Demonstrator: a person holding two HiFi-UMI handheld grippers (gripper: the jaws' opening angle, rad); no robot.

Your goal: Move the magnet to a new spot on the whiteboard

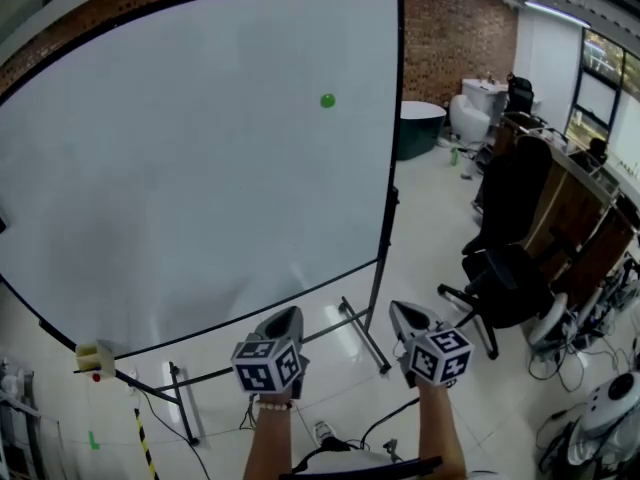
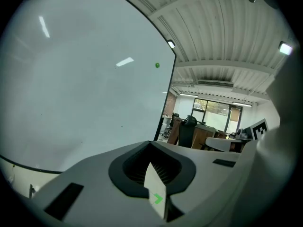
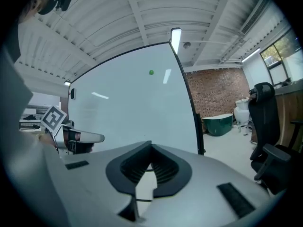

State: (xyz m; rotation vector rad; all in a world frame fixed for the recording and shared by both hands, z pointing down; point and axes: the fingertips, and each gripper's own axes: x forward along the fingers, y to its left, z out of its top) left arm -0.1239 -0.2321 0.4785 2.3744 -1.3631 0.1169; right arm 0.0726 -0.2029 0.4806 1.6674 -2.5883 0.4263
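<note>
So, both claws are clenched shut with nothing in them. The left claw point(image 1: 286, 318) and right claw point(image 1: 406, 313) are side by side, both pointing at the whiteboard point(image 1: 180, 168). The green magnet point(image 1: 327, 100) is stuck on the board well ahead of and above both claws, roughly between their lines of aim, up near the board's right edge.

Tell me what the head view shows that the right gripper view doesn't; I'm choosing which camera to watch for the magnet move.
Only the head view: the whiteboard's floor stand and a yellow block at the board's lower left corner. Only the right gripper view: the ribbed ceiling and a ceiling light. Both: the whiteboard, the green magnet high near its right edge, the brick wall and the left tool.
</note>
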